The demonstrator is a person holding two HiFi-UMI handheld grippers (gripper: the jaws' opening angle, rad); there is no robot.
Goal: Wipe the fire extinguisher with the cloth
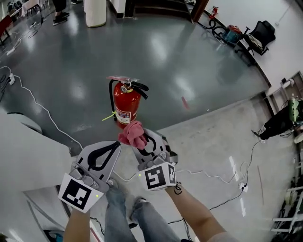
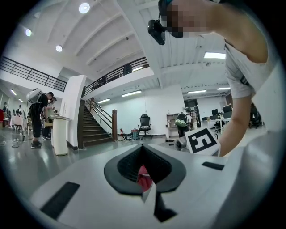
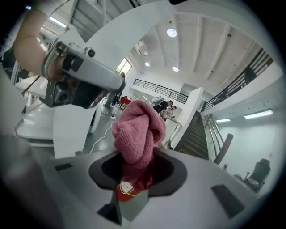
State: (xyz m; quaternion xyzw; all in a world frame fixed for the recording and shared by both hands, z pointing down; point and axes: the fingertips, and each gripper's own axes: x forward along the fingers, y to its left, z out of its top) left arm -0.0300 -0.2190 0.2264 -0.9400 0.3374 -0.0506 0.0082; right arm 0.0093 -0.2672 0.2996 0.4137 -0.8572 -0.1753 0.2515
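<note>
A red fire extinguisher [image 1: 126, 103] with a black handle and hose stands upright on the grey floor. Just in front of its base, my right gripper [image 1: 140, 140] is shut on a bunched pink cloth [image 1: 132, 133]. In the right gripper view the cloth [image 3: 138, 129] bulges up out of the jaws and the extinguisher [image 3: 129, 188] shows below them. My left gripper [image 1: 116, 144] hovers beside the right one, its jaws together with nothing held. In the left gripper view a sliver of the extinguisher [image 2: 143, 177] shows through the gap behind the tips.
White cables [image 1: 40, 105] trail over the floor at the left and right. A white curved body [image 1: 28, 158] sits at the left. A white cylinder [image 1: 94, 12] stands far back. A small pink scrap [image 1: 184, 102] lies to the extinguisher's right. A person's legs [image 1: 118, 212] are below the grippers.
</note>
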